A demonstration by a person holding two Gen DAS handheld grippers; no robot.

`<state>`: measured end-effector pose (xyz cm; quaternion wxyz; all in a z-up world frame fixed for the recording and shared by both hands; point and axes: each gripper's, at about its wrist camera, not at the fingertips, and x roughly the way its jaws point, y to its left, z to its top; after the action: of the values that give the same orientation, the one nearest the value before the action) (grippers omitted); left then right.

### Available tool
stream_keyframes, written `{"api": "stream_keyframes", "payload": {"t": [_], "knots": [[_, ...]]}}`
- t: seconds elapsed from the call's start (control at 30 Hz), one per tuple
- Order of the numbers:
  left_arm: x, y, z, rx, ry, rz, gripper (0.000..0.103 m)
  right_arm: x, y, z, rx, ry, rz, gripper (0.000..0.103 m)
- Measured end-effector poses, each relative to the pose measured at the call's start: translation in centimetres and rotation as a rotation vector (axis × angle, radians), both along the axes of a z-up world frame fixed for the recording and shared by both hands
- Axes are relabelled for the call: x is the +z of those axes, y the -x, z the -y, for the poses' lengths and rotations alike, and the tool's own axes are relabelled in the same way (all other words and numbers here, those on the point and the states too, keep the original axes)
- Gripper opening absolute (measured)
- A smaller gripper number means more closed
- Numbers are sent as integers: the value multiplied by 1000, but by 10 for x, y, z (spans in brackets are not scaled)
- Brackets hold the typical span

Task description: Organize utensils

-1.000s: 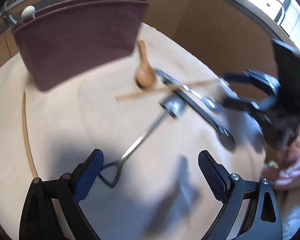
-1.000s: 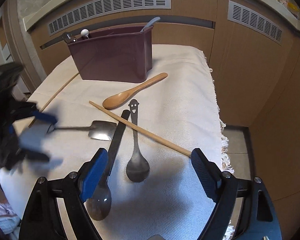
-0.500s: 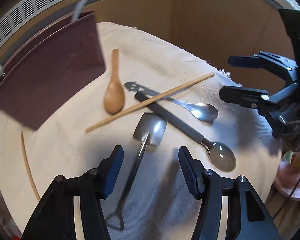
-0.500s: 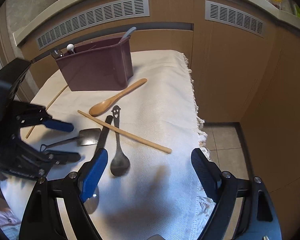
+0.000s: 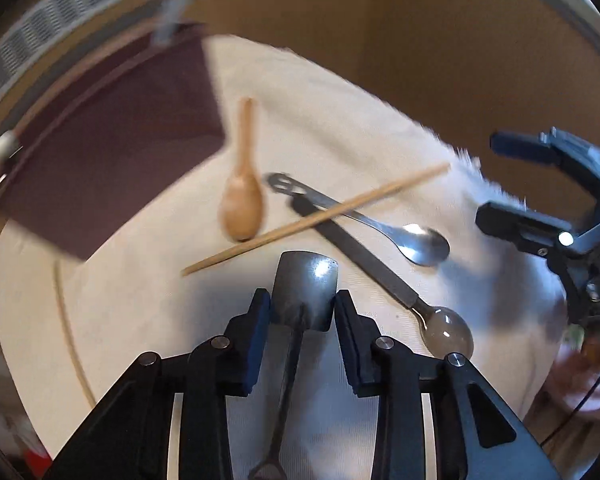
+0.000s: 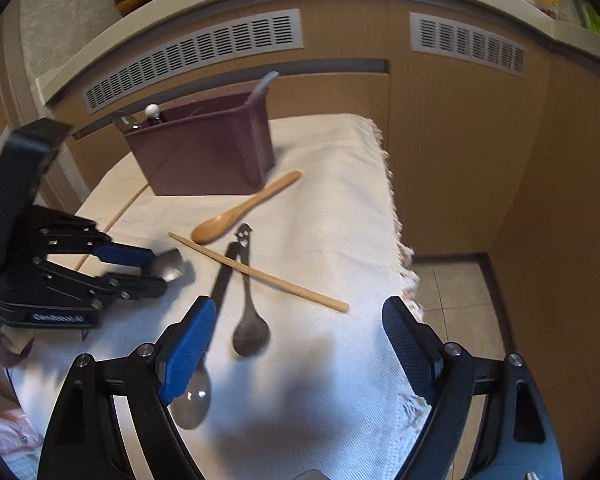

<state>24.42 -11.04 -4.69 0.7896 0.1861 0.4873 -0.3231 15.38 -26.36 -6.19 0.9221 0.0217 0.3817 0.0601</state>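
I note the maroon caddy (image 6: 204,152) at the cloth-covered table's (image 6: 340,184) far edge, ready to receive utensils. My left gripper (image 5: 302,312) has just been closing, its pads now against the small metal spatula's (image 5: 306,292) blade near the left edge, presumably to lift it. My right gripper (image 6: 296,344) hangs wide open, empty, above the near edge.
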Motion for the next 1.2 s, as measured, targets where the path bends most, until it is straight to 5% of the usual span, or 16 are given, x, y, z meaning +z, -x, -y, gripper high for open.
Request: {"api": "stream_keyframes", "payload": {"t": [0.1, 0.23, 0.4, 0.5, 0.7, 0.83, 1.0, 1.07, 1.2], "knots": [[11, 5, -53, 237, 141, 54, 34, -1, -15, -19, 60, 51, -24, 83], [21, 15, -107, 492, 216, 180, 34, -4, -46, -44, 129, 14, -107, 74], [24, 24, -146, 674, 316, 247, 34, -4, -94, -62, -53, -9, -122, 71], [22, 26, -158, 696, 335, 260, 34, -14, -117, -74, -167, -69, -162, 71], [20, 30, -165, 675, 414, 241, 34, -35, -153, -91, -299, 83, -162, 70], [32, 36, -170, 657, 434, 269, 34, -40, -176, -73, -297, 68, -230, 69], [37, 38, -173, 650, 457, 272, 34, -36, -169, -67, -150, 110, -246, 17], [38, 39, -172, 642, 460, 271, 34, -33, -161, -61, -116, 115, -250, 9], [43, 38, -171, 642, 469, 265, 34, -10, -125, -48, -59, 101, -166, 8]]}}
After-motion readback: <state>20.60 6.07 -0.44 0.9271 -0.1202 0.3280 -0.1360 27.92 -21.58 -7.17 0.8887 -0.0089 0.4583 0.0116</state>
